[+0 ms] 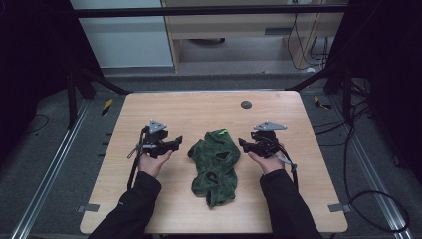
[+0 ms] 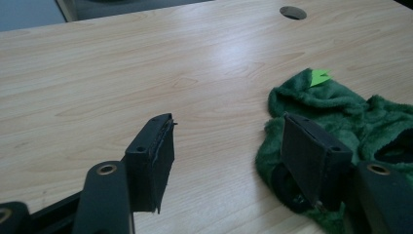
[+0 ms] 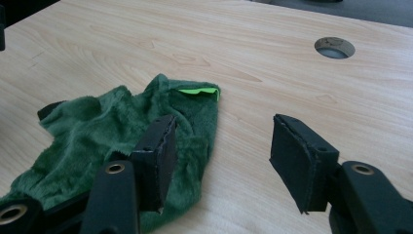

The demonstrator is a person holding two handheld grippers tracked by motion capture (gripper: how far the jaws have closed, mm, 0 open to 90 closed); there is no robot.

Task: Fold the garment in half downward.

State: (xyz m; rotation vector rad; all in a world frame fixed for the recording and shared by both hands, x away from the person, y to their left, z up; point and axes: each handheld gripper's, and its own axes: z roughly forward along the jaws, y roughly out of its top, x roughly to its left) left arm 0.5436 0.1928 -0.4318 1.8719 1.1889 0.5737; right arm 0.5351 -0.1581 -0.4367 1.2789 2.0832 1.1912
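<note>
A crumpled dark green fleece garment [image 1: 215, 164] lies in the middle of the wooden table [image 1: 199, 107], a bright green tag [image 1: 222, 132] at its far end. My left gripper [image 1: 178, 142] hovers just left of it, jaws open and pointing at its upper edge. In the left gripper view the garment [image 2: 341, 112] lies behind the right jaw, and nothing sits between the jaws of the left gripper [image 2: 229, 122]. My right gripper [image 1: 242, 144] faces the cloth from the right, open. In the right gripper view the fleece [image 3: 97, 126] lies behind the left jaw, while the gap of the right gripper [image 3: 224, 122] holds only bare table.
A round cable hole [image 1: 246, 104] sits in the table's far middle. Grey tape strips [image 1: 338, 207] mark the front corners. Cables [image 1: 358, 149] trail over the floor at the right, and metal rails [image 1: 54, 164] run along both sides.
</note>
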